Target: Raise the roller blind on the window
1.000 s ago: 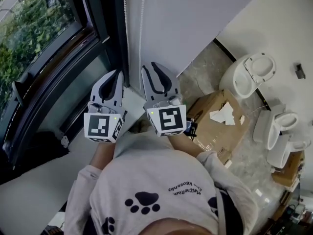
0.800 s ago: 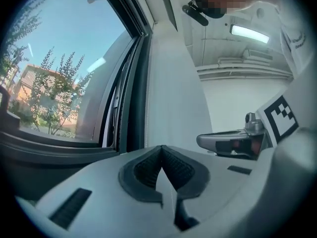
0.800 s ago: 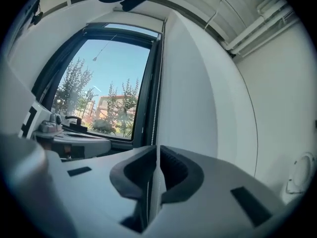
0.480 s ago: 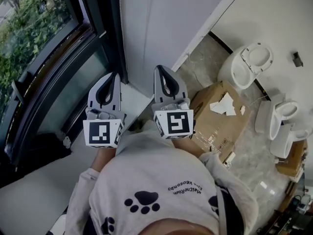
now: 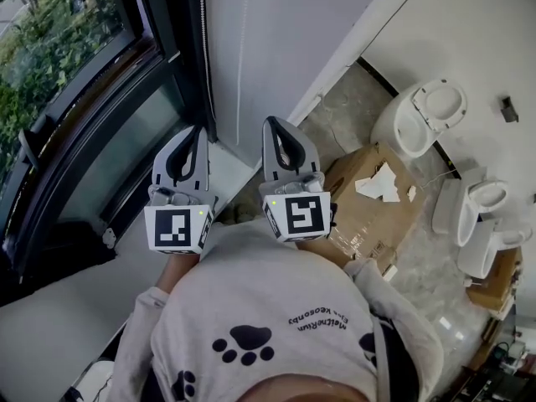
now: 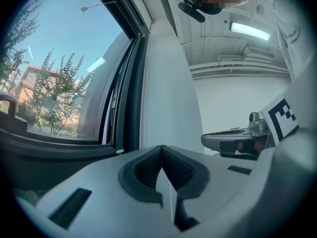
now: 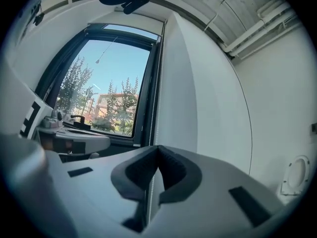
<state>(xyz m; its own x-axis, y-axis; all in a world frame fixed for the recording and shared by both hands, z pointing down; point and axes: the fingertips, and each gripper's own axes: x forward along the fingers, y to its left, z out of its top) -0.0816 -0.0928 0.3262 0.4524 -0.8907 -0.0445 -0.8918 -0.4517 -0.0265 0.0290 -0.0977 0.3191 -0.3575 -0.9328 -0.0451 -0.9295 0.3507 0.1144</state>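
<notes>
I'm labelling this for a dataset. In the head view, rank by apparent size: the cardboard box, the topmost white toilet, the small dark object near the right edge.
Largest: cardboard box.
Then: topmost white toilet, somewhat smaller.
Smallest: small dark object, by far.

Window (image 5: 67, 99)'s on the left, bead chain (image 5: 203, 48) hanging just right of its frame (image 5: 172, 48). Cardboard box (image 5: 377, 203) sits on the floor (image 5: 347, 115) to the right, toilets (image 5: 419, 120) past it along the wall (image 5: 477, 32).
</notes>
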